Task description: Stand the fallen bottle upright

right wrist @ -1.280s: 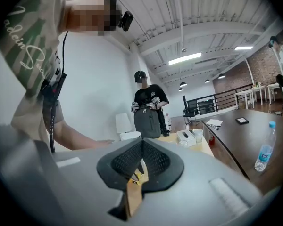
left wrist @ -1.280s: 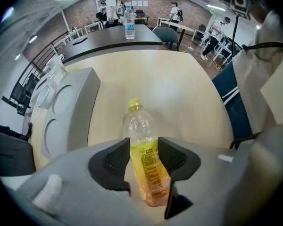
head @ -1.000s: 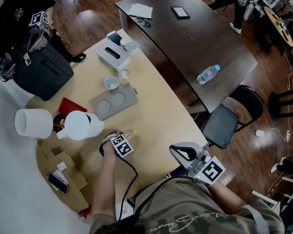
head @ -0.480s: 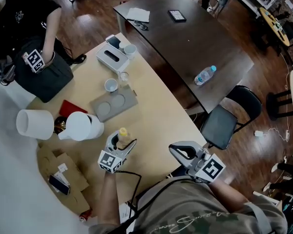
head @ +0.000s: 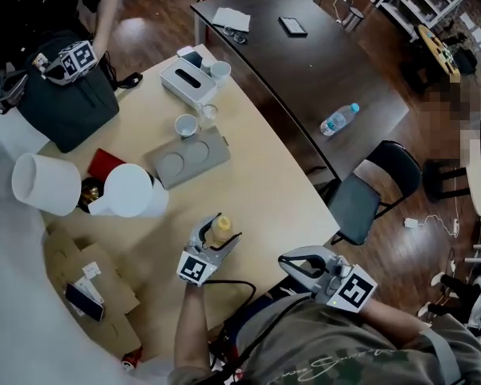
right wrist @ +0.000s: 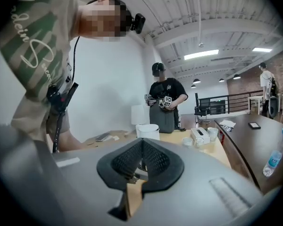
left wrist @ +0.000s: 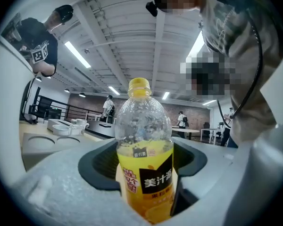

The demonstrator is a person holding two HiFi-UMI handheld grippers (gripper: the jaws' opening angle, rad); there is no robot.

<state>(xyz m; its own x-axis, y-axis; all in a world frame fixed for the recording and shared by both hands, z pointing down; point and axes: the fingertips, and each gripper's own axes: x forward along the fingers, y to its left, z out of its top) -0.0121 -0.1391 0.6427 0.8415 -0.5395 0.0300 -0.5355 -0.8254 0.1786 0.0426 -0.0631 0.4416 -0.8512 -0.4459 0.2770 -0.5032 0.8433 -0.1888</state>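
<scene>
Bottle (left wrist: 144, 140): upright between the jaws of your left gripper (head: 224, 229), yellow cap (left wrist: 139, 84) on top, over the near edge of the table (head: 256, 175). Whether its base touches the table cannot be told. The jaws stand wide and press on the labelled lower body. The plastic is clear and looks thin. With about half a fill of yellow drink, it is likely light, bottom-weighted, and easily dented above the liquid line. The label looks smooth and may slip. Judgement: keep your hold low on the filled part, where the liquid backs the wall. Your right gripper (right wrist: 141, 160) is closed on nothing, near the table's edge.
</scene>
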